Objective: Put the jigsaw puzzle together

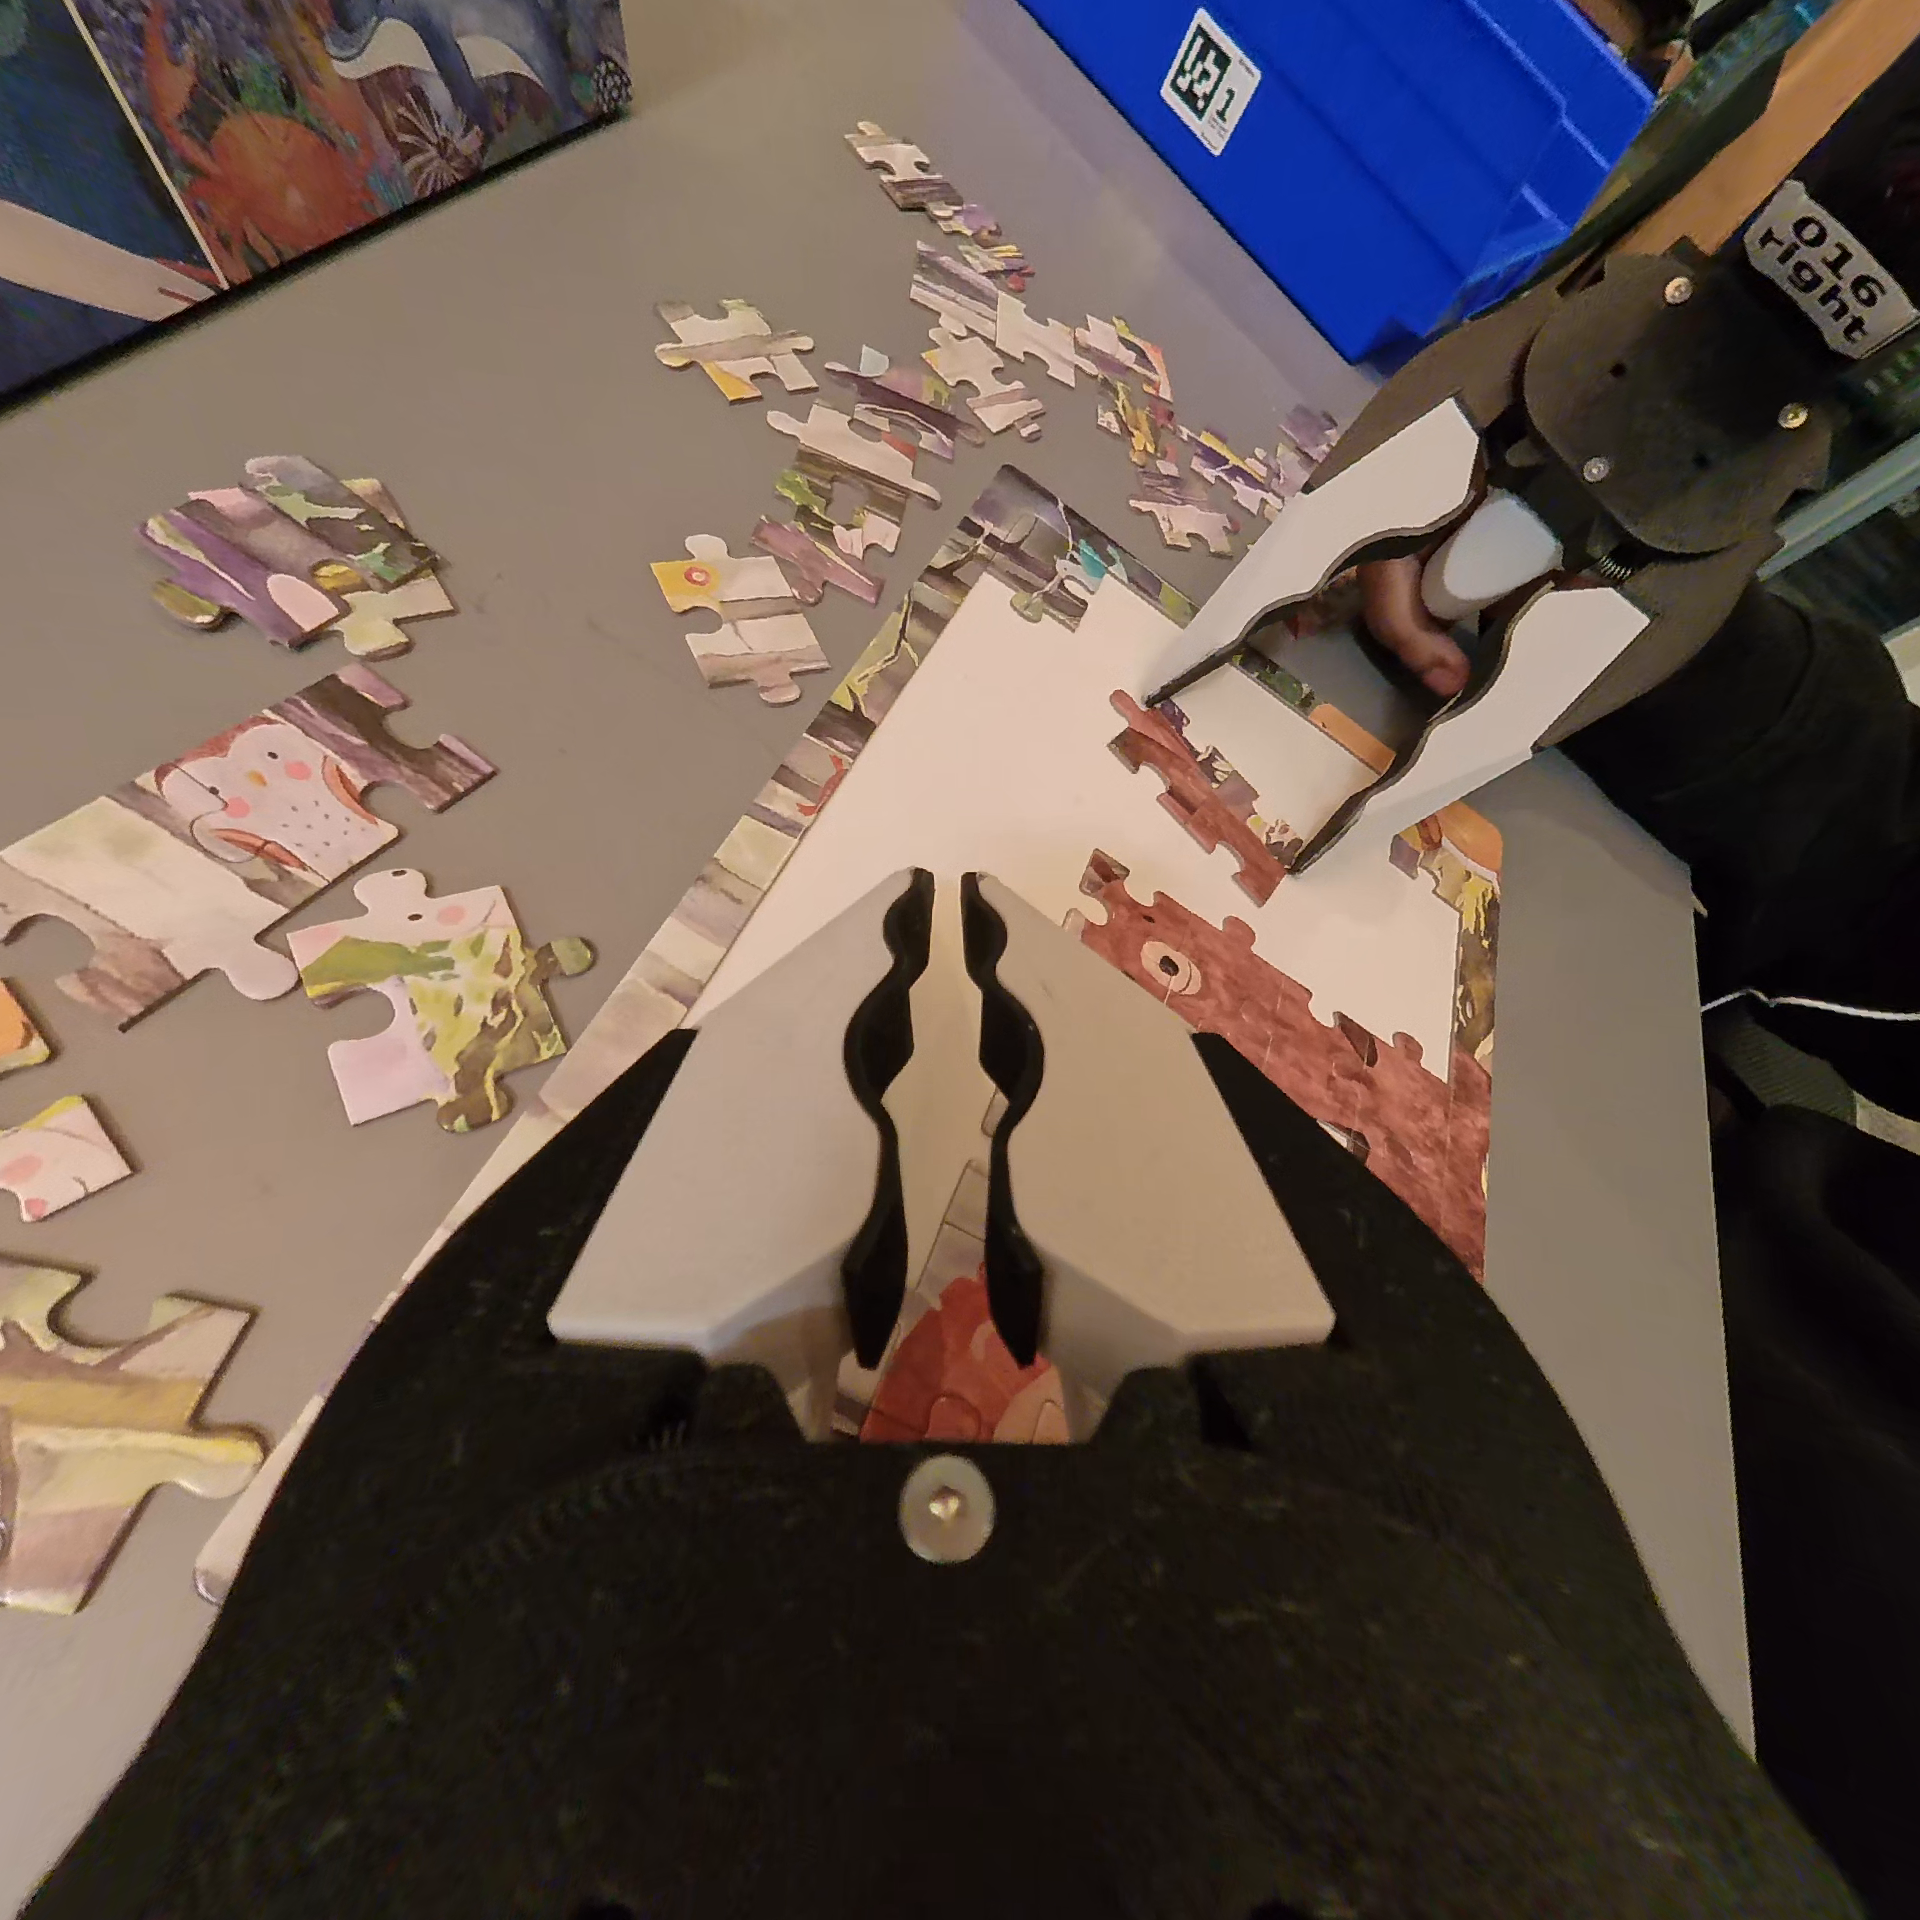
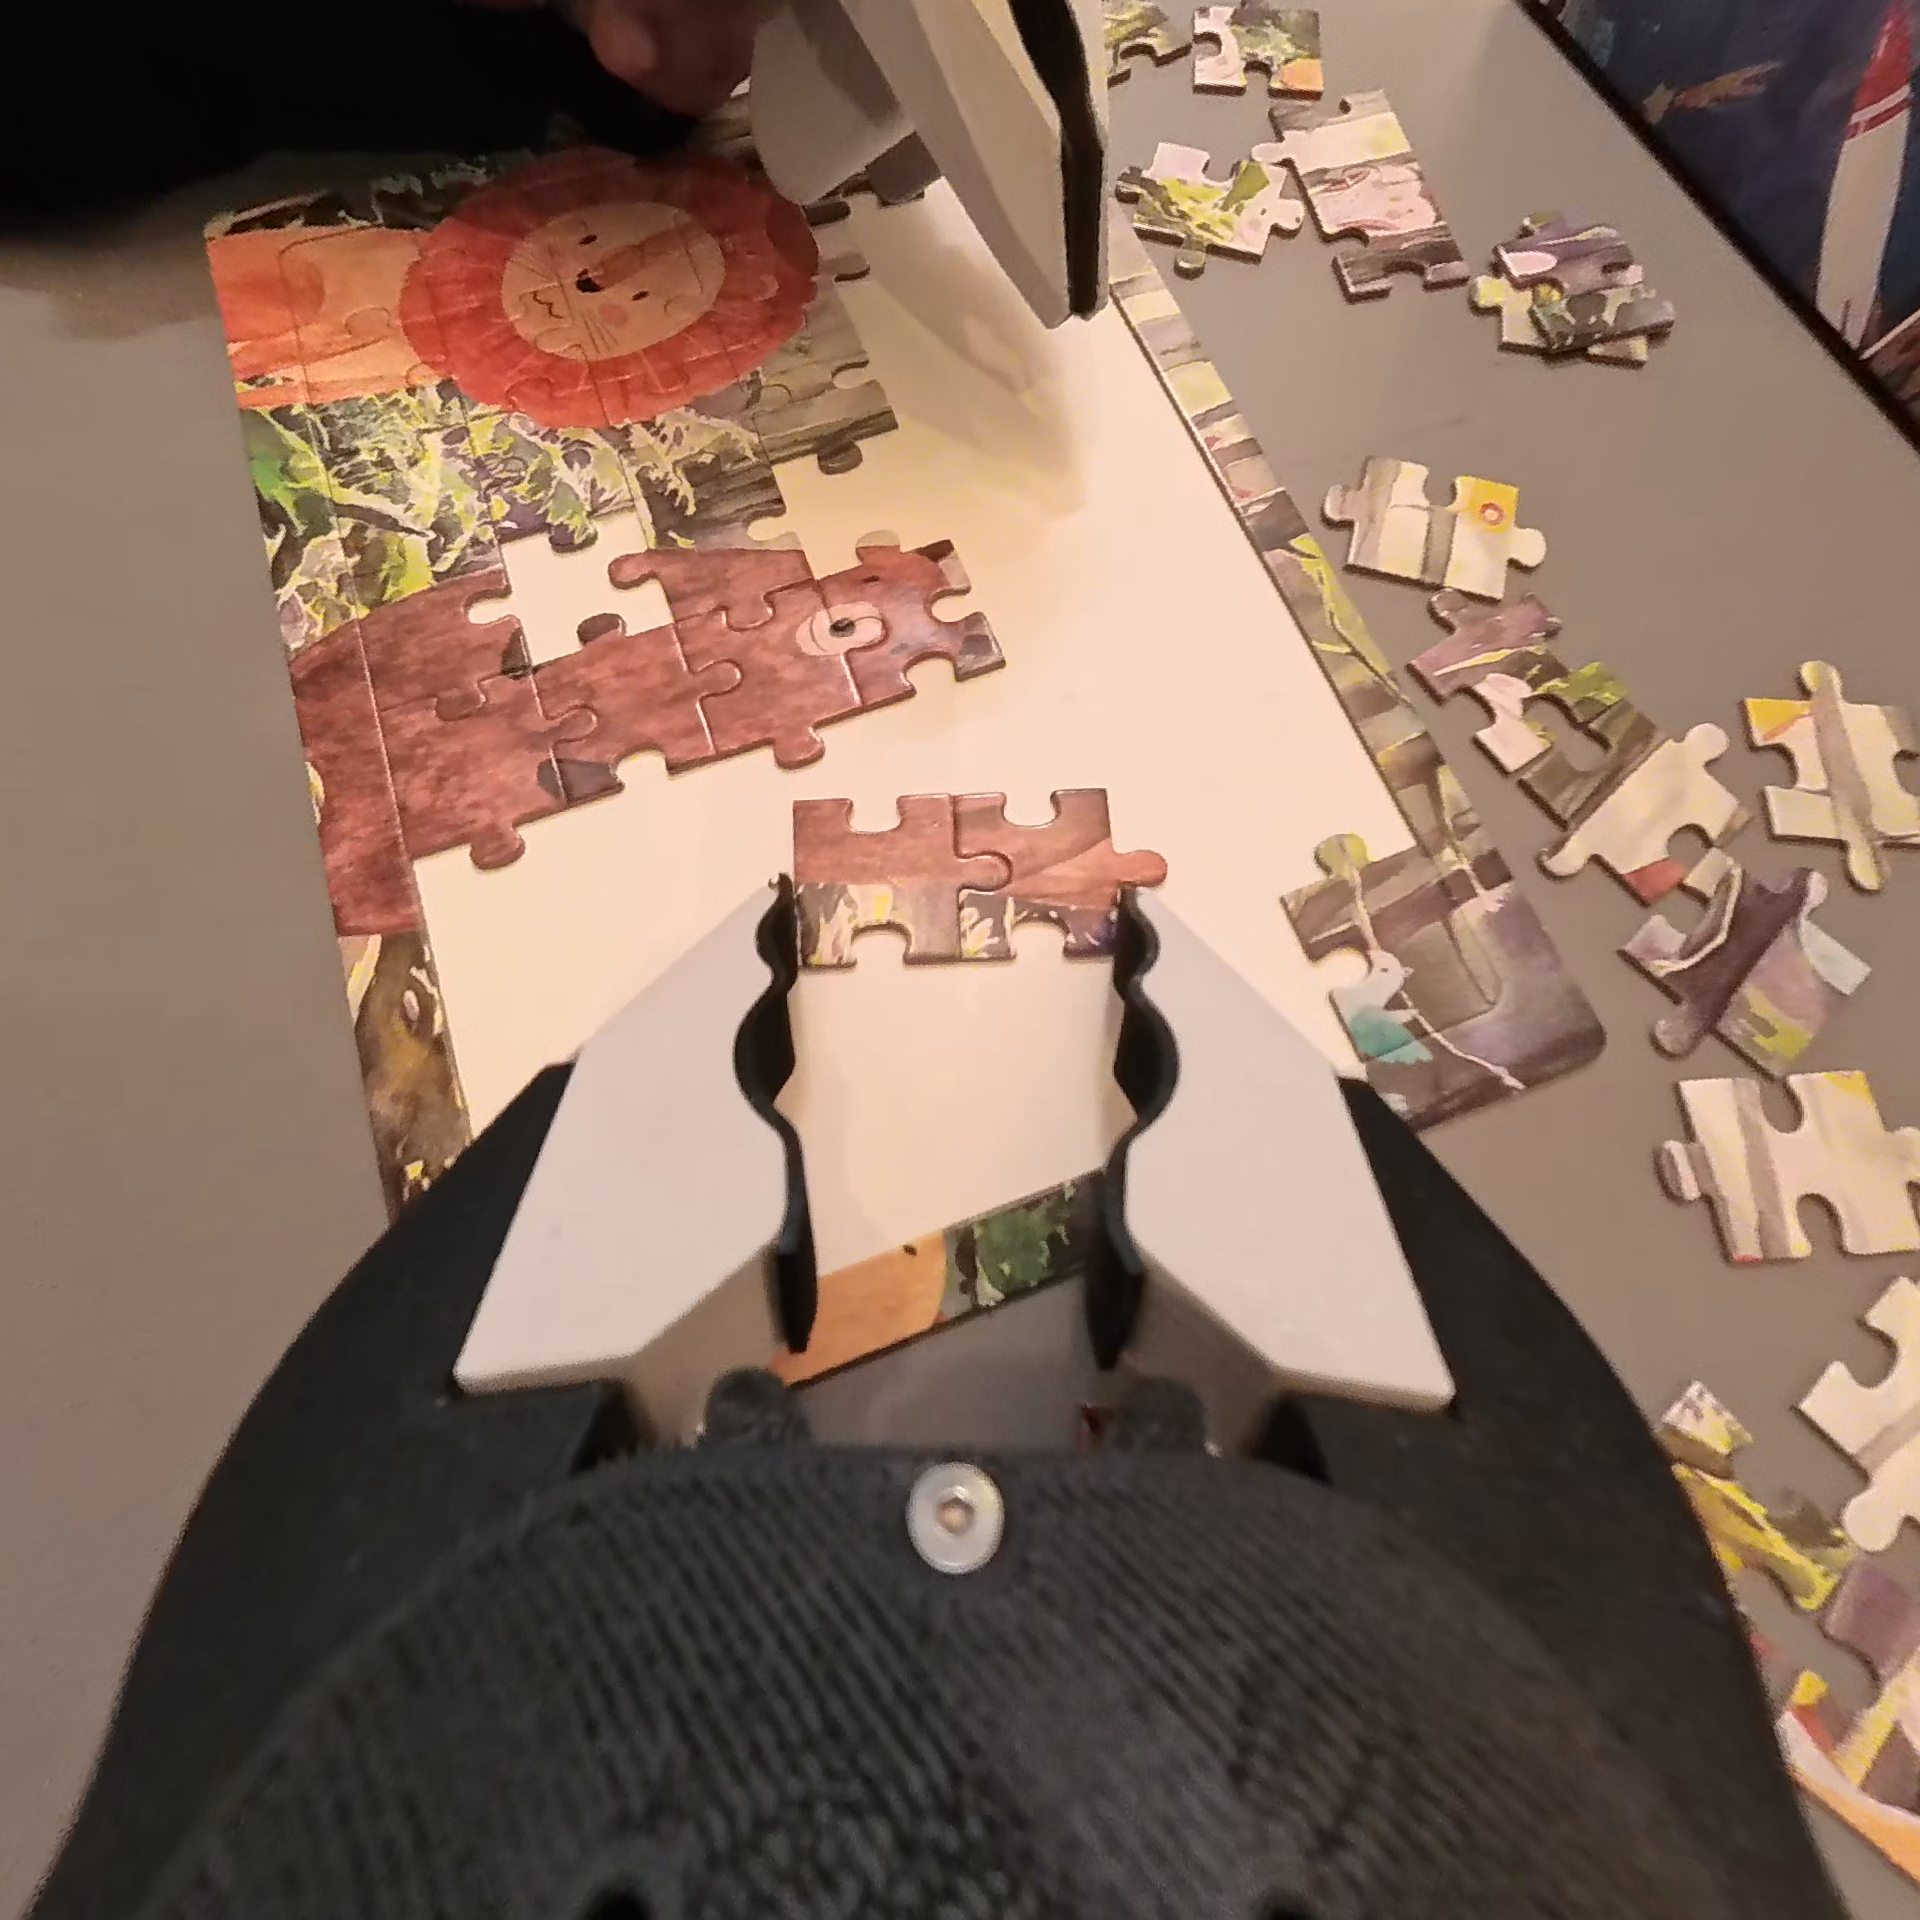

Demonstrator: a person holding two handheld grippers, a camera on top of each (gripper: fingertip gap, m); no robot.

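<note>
My right gripper (image 2: 961, 899) is spread wide, its fingertips straddling a loose block of joined brown cardboard puzzle pieces (image 2: 961, 868) that lies flat on the white backing board (image 2: 1091, 644); whether the tips touch the block's ends I cannot tell. Just beyond it sits the larger brown bear section (image 2: 665, 686), joined to the finished lion-and-foliage part (image 2: 582, 291) along the board's far left side. My left gripper (image 1: 938, 883) has its fingers nearly together with nothing between them, hovering over the bare board near the long assembled border strip (image 1: 790, 790). A white label with printed writing (image 1: 1829, 275) sits on the right gripper's body. Loose pale and purple pieces (image 1: 312, 551) are scattered over the grey bench (image 1: 499, 343) beyond the border. At the bench's far edge stand a blue plastic bin (image 1: 1403, 135) bearing a square black-and-white coded tag (image 1: 1208, 81) and a colourfully illustrated puzzle box (image 1: 291, 114).
</note>
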